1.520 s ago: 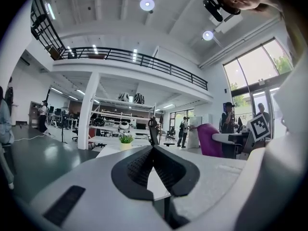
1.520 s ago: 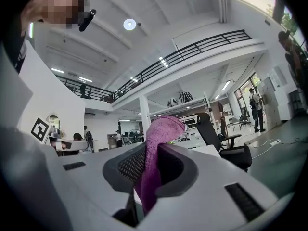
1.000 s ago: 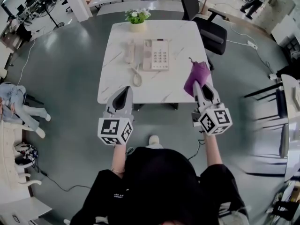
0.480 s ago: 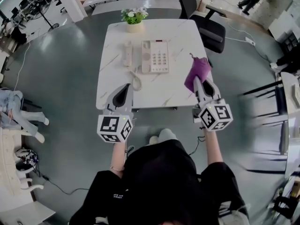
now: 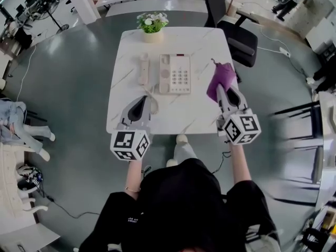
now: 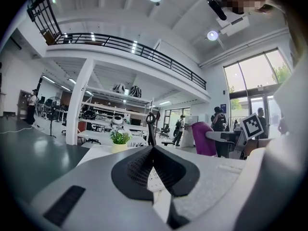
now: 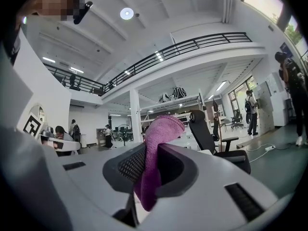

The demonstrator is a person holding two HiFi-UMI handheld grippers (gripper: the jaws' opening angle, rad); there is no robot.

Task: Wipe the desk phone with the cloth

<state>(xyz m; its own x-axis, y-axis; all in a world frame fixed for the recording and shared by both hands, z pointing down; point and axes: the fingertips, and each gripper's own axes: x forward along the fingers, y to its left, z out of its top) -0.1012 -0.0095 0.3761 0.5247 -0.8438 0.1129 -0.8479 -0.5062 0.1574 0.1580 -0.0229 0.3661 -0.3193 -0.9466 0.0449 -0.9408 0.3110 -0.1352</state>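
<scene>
- The right gripper [image 5: 226,93] is clenched on the purple cloth [image 5: 221,77]. In the right gripper view the cloth [image 7: 156,153] runs up between the two jaws and folds over above their tips.
- That gripper is over the right side of the white table [image 5: 205,109], with the cloth bunched up just ahead of its tips, near the table's right edge.
- The desk phone [image 5: 175,73] lies flat on the table, to the left of the cloth and apart from it, not touched by either gripper.
- The left gripper [image 5: 139,102] has its jaws closed together with nothing between them. It is at the near left part of the table.
- The phone's handset [image 5: 143,69] is off the base, lying on the table just left of it, ahead of the left gripper. The coiled cord [image 5: 153,100] lies just beside that gripper's tips.
- A small potted plant [image 5: 152,22] stands at the far edge of the table, and a black office chair [image 5: 236,33] is past the far right corner.
</scene>
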